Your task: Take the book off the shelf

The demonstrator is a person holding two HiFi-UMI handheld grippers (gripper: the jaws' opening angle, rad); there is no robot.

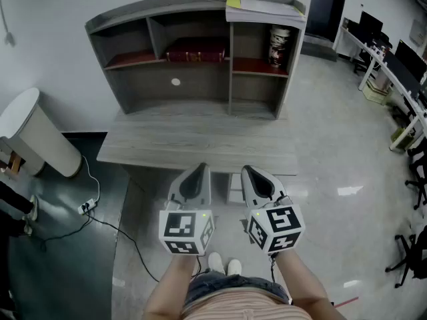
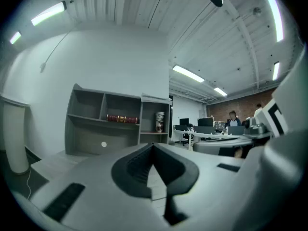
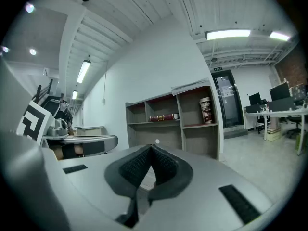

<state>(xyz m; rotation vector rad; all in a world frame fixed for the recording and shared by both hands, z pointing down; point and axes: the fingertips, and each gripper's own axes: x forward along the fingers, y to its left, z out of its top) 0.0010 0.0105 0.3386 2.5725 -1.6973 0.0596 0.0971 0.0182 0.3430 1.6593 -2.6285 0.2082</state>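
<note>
Head view: left gripper (image 1: 202,168) and right gripper (image 1: 245,171) are held side by side, low in the picture, over the pale floor (image 1: 333,159) just in front of the grey desk (image 1: 200,142). Both point toward the shelf unit (image 1: 127,35), which stands on the back of that desk against the white wall. The book (image 1: 197,50) is dark red and lies flat on the red-lined board of the upper middle compartment, well apart from both grippers. A patterned cup (image 1: 280,45) stands upright in the upper right compartment. A stack of papers (image 1: 267,9) lies on top of the unit at its right end. A white cylinder (image 1: 37,135) stands at the left of the desk, with a black cable (image 1: 113,229) running across the floor near it.

Left gripper view: the two jaws are clenched, tips meeting at a point, with nothing between them. Beyond the tips the shelf unit is visible. The book shows its red spine with gold bands, spine facing the room, and the cup stands one compartment to its right. Office desks with monitors (image 2: 204,122) fill the right background.

Right gripper view: the ribbed pads are pressed together at the tips — no object is gripped. The shelf unit stands ahead and slightly right, and the book lies in the same middle compartment, untouched.
</note>
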